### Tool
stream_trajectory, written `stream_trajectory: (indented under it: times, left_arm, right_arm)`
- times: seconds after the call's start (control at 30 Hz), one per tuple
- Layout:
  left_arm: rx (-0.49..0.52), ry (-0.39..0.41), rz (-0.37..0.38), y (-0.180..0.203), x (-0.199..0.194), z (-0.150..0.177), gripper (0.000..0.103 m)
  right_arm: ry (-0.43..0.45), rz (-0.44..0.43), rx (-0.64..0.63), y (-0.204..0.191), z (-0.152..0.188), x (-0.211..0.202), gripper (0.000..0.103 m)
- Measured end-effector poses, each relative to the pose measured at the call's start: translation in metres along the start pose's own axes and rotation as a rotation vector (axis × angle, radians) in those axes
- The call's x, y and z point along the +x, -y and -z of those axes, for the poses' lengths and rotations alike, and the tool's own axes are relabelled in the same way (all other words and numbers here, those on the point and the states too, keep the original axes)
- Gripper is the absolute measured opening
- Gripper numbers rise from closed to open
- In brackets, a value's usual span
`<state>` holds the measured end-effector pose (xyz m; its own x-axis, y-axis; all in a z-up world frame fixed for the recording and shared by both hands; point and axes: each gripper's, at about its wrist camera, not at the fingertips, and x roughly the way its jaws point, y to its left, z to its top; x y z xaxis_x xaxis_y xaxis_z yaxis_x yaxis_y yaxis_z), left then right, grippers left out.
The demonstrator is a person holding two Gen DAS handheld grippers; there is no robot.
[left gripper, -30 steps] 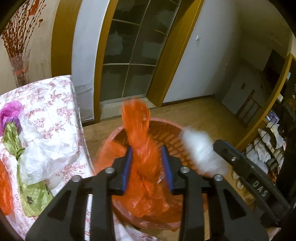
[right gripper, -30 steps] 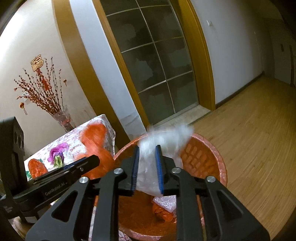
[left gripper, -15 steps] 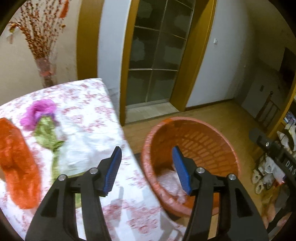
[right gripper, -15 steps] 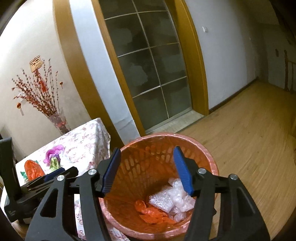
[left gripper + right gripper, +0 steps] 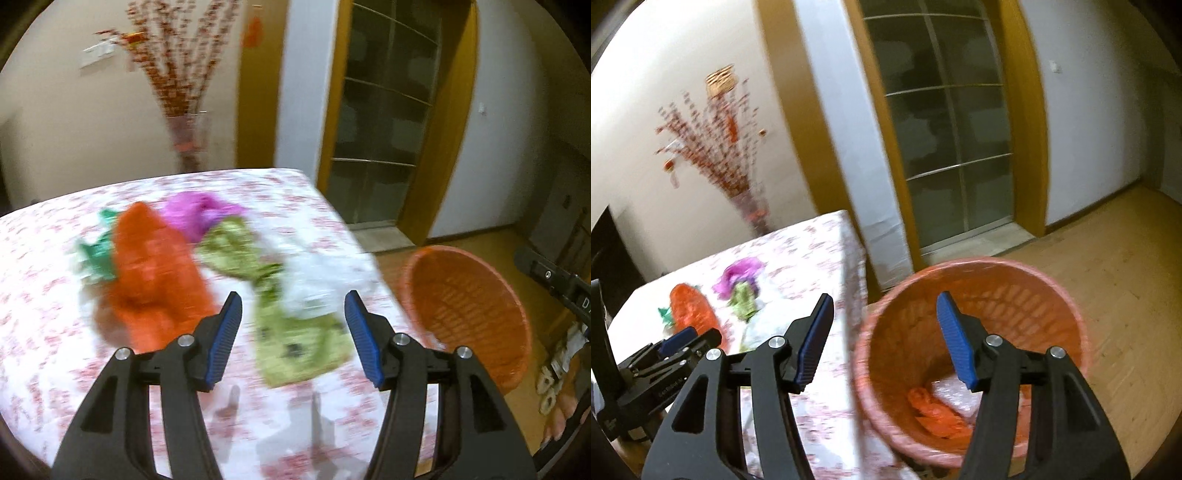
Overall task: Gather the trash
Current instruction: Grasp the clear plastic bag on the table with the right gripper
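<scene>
My left gripper (image 5: 293, 334) is open and empty above the table with the floral cloth (image 5: 44, 295). Ahead of it lie an orange bag (image 5: 155, 273), a green wrapper (image 5: 295, 339), a white plastic bag (image 5: 321, 273), a purple wrapper (image 5: 199, 214) and a teal scrap (image 5: 96, 254). My right gripper (image 5: 886, 338) is open and empty above the orange basket (image 5: 1067, 302), beside the table edge. The basket holds an orange bag (image 5: 934, 413) and white bubble wrap (image 5: 955, 395). The basket (image 5: 461, 306) also shows at the right of the left wrist view.
A vase of red branches (image 5: 184, 122) stands behind the table against the wall. A glass door with a yellow frame (image 5: 953, 147) is behind the basket. Wooden floor (image 5: 1126, 251) spreads to the right. The left gripper's body (image 5: 646, 373) shows at the left of the right wrist view.
Both grippers let go of their trash into the basket and opened. My left gripper has swung left from the basket to over the table. My right gripper has shifted slightly left.
</scene>
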<state>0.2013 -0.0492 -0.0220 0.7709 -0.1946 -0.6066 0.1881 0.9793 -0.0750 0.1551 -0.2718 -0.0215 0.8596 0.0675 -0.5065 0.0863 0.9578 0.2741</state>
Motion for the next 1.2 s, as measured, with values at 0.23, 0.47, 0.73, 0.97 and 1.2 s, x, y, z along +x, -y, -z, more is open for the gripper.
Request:
stream_trajectory:
  times: [0.23,0.47,0.73,0.97,1.2]
  left_arm:
    - [-0.079,0.004,-0.095,-0.06,-0.012,0.009,0.057]
    - [-0.108,-0.001,-0.137,-0.092,-0.018,0.019,0.057]
    - [-0.133,-0.017,-0.137,-0.108,-0.013,0.026,0.057]
    - [-0.145,-0.019,-0.138,-0.115,-0.015,0.028,0.057]
    - [-0.163,-0.007,-0.164,-0.129,-0.023,0.03,0.057]
  right_arm:
    - [-0.122,-0.101,-0.06,-0.051,0.01,0.047,0.049]
    - [-0.194,-0.123,-0.127,-0.095,0.011,0.1,0.049]
    - [-0.273,-0.109,-0.125,-0.107,0.007,0.148,0.047]
    - [-0.37,-0.086,-0.155,-0.111,0.018,0.177,0.025]
    - [-0.325,-0.096,-0.15,-0.105,0.02,0.159,0.005]
